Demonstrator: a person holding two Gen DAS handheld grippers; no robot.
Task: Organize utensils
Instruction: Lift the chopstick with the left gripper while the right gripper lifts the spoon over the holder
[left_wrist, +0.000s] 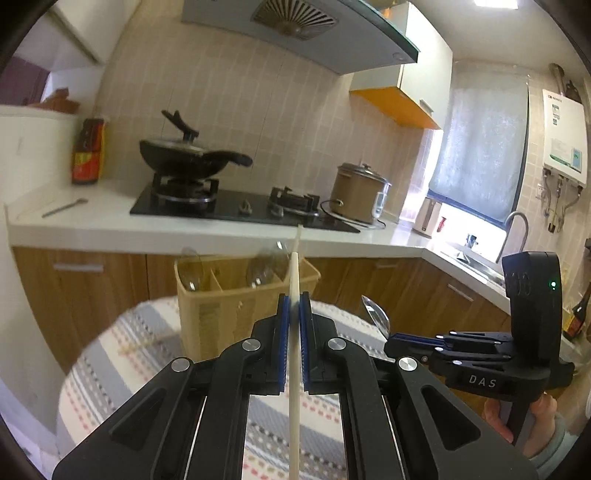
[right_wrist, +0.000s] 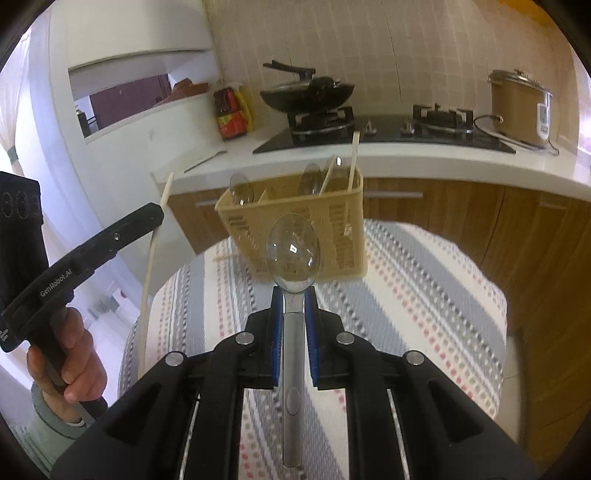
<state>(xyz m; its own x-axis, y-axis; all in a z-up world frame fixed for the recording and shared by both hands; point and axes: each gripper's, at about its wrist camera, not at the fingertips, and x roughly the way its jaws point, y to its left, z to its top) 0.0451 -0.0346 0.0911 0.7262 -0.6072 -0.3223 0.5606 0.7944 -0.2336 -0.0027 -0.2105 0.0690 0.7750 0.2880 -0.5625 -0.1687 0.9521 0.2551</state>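
Facing the yellow caddy at twelve o'clock, I have my right gripper clamped on a stiff, slick metal spoon at its neck, and my left gripper pinching a light chopstick midway.

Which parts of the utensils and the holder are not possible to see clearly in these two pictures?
- Pale wooden chopstick: left wrist view, lower end cut by frame edge.
- Yellow slotted plastic holder: right wrist view, front partly behind steel spoon; utensil handles hidden inside.
- Loose chopstick on cloth: blurred.
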